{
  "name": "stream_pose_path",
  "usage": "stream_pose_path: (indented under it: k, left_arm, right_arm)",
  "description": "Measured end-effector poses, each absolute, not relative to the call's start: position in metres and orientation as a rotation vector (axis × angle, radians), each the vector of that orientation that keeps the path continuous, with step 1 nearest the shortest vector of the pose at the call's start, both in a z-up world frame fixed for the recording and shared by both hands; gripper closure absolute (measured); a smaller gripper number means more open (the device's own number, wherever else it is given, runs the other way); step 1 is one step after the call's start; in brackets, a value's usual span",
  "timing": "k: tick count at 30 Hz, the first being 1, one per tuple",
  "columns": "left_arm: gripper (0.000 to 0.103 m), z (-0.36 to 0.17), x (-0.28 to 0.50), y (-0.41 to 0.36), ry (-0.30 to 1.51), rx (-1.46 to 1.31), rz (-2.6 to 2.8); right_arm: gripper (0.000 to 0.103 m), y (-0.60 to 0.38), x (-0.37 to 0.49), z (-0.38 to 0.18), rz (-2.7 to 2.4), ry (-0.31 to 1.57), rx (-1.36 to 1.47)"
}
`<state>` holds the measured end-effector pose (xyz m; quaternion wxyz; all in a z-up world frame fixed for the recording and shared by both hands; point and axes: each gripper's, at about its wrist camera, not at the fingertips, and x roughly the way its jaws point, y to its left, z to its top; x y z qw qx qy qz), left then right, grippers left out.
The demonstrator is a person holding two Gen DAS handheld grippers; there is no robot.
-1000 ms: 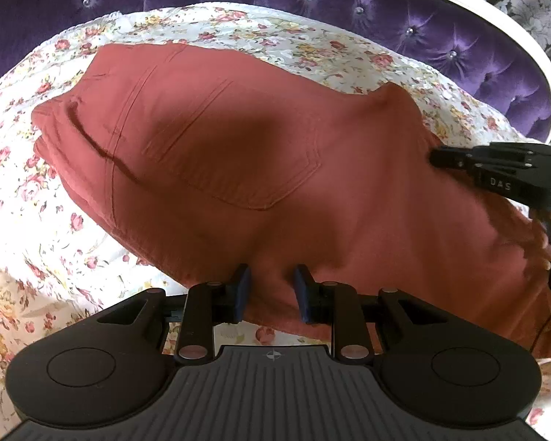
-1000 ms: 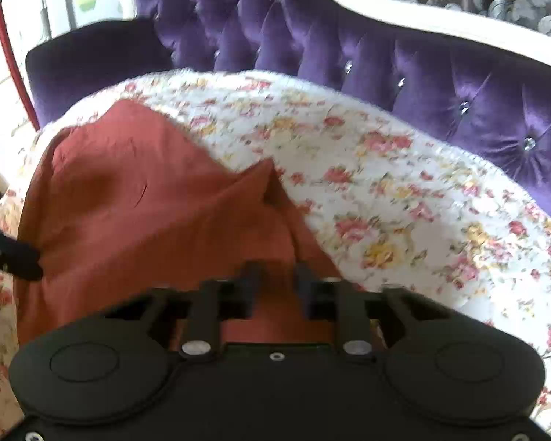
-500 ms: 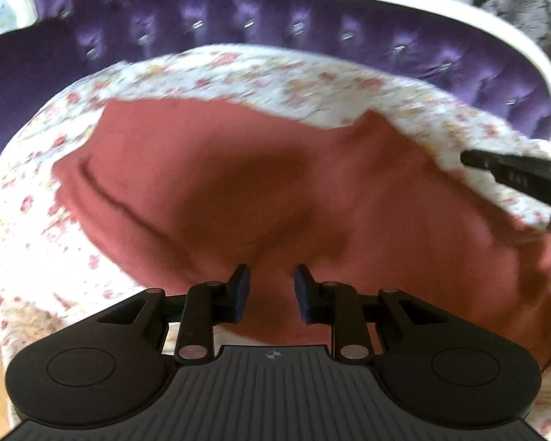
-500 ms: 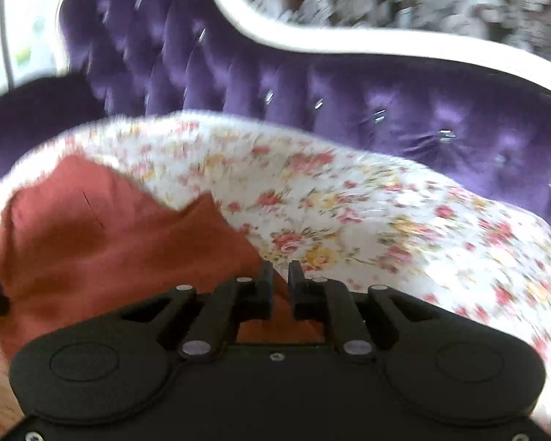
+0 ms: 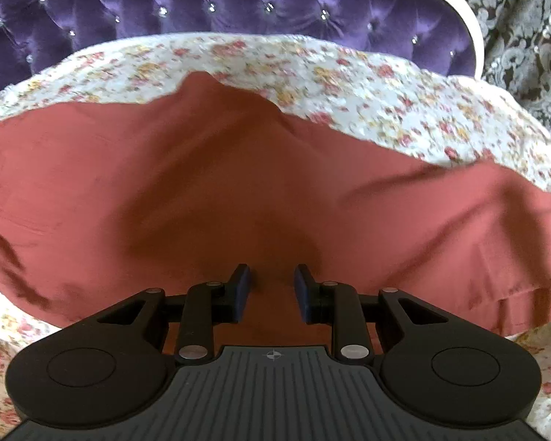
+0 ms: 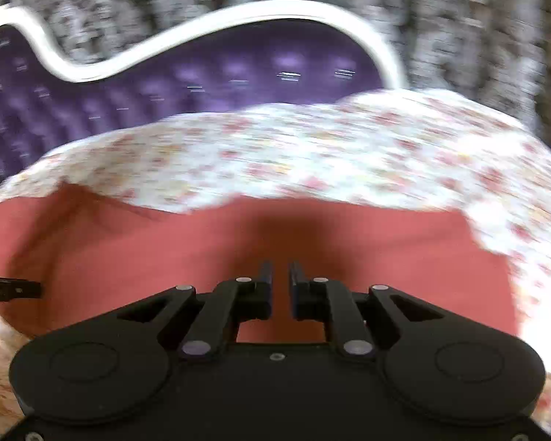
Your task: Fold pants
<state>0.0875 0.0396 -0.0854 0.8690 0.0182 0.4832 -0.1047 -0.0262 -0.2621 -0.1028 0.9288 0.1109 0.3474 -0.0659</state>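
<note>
Seen from the left wrist, steeply downward: rust-red pants spread wide over a floral cover, reaching nearly from the left edge of the view to the right. On the far edge, near the middle, a raised peak of cloth. Towards the right end, soft creases and a doubled layer with seam lines. Around the pants on the far, right and near-left sides, bare cover.

Low over the near edge of the pants, the left gripper, its fingers faced with blue pads and spread by a clear gap. Through that gap only flat red cloth below; nothing pinched. Cannot tell whether the tips touch the cloth.

Seen from the right wrist, heavily blurred: the same pants filling the lower half of the view, the cover beyond and to the right. Right gripper also over the near part of the pants, jaws just opening and now parted by a narrow slot. No cloth caught in the slot, only the pants lying beneath it. At the far left edge of this view, the dark tip of the left gripper, level over the cloth near its left end.

Behind the cover in both views, a purple tufted back set with shiny studs, edged by a curved white rim. Past the rim, a grey patterned wall.
</note>
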Motion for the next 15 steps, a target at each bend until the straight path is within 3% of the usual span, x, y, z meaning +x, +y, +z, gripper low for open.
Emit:
stream_pose_path:
  k: [1, 3, 15]
  left_arm:
    - [0.077, -0.091, 0.089, 0.038, 1.027, 0.043, -0.214]
    - [0.077, -0.096, 0.088, 0.035, 1.029, 0.051, -0.201]
    - [0.077, -0.096, 0.088, 0.027, 1.035, 0.089, -0.182]
  right_arm:
    - [0.066, -0.274, -0.033, -0.105, -0.165, 0.715, 0.240]
    - [0.053, -0.299, -0.046, -0.110, -0.235, 0.717, 0.275]
    - [0.050, -0.376, -0.052, -0.136, -0.349, 0.771, 0.439]
